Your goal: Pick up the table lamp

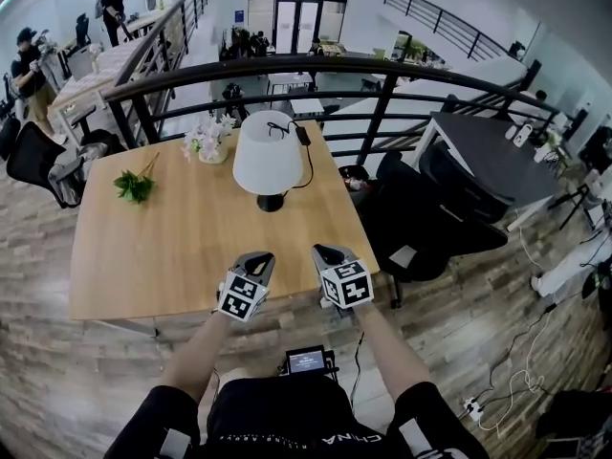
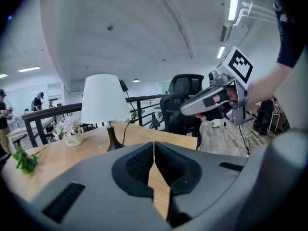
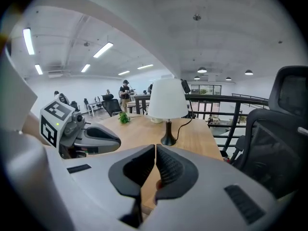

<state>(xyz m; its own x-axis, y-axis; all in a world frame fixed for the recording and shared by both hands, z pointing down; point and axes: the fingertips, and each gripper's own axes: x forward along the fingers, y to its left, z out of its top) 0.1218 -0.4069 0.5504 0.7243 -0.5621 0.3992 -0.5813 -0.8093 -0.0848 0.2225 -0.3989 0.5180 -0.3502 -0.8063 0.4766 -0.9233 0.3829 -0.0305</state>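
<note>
Both tools are clenched with nothing in them. My left gripper [image 2: 154,153] has its ribbed pads pressed together, with only tabletop showing past them, and my right gripper [image 3: 156,154] is the same. They sit side by side on the near side of the table lamp [image 1: 268,153], well apart from it, over the near edge of the wooden table [image 1: 143,256]. Both point toward the lamp and tip slightly downward, my forearms stretched out from my body.

I judge this to be the approach, with no grasp begun. The lamp stands upright toward the far edge, white shade over a slim dark stem and a black base. Its black cord [image 1: 308,161] hangs down the right side of the shade. A small flower pot [image 1: 210,146] sits just left of the lamp, and a green sprig [image 1: 134,185] lies further left.

Next I would need to open one pair of jaws, carry it forward and close on the stem below the shade, keeping clear of the cord.
</note>
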